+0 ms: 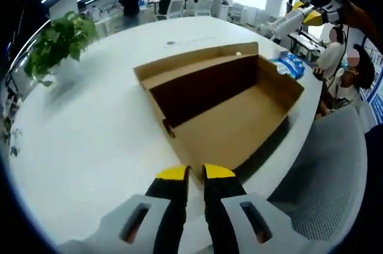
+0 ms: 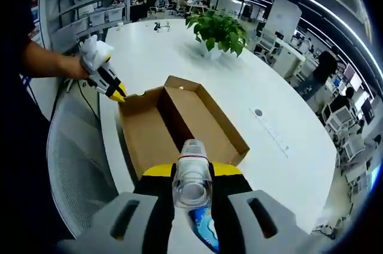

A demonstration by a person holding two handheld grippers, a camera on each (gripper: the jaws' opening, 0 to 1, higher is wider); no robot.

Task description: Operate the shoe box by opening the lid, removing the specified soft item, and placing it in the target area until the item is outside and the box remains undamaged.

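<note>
One open cardboard shoe box [image 1: 230, 101] lies on the round white table [image 1: 90, 122], its lid flap standing up along the far side and its interior bare brown card. In the left gripper view, the left gripper [image 1: 195, 174] sits at 6 o'clock with its two yellow-tipped jaws nearly together at the box's near edge; a slim gap shows between them and whether they pinch the card cannot be told. The right gripper [image 1: 299, 14] appears at 2 o'clock in that view, raised above the table. A blue-and-white soft pack [image 1: 291, 64] lies on the table just beyond the box's right corner, outside it. In the right gripper view, the right gripper [image 2: 192, 173] at 6 o'clock has its two jaws clamped on one clear plastic bottle [image 2: 192, 176], with the blue-and-white pack [image 2: 203, 230] showing just beneath it. The left gripper [image 2: 111, 86] shows at 10 o'clock, tips at the box's corner, held by one hand [image 2: 72, 65]. One potted plant [image 2: 218, 32] stands on the table at 12 o'clock, well apart from the box. One grey mesh chair [image 2: 78, 158] stands beside the table edge.
</note>
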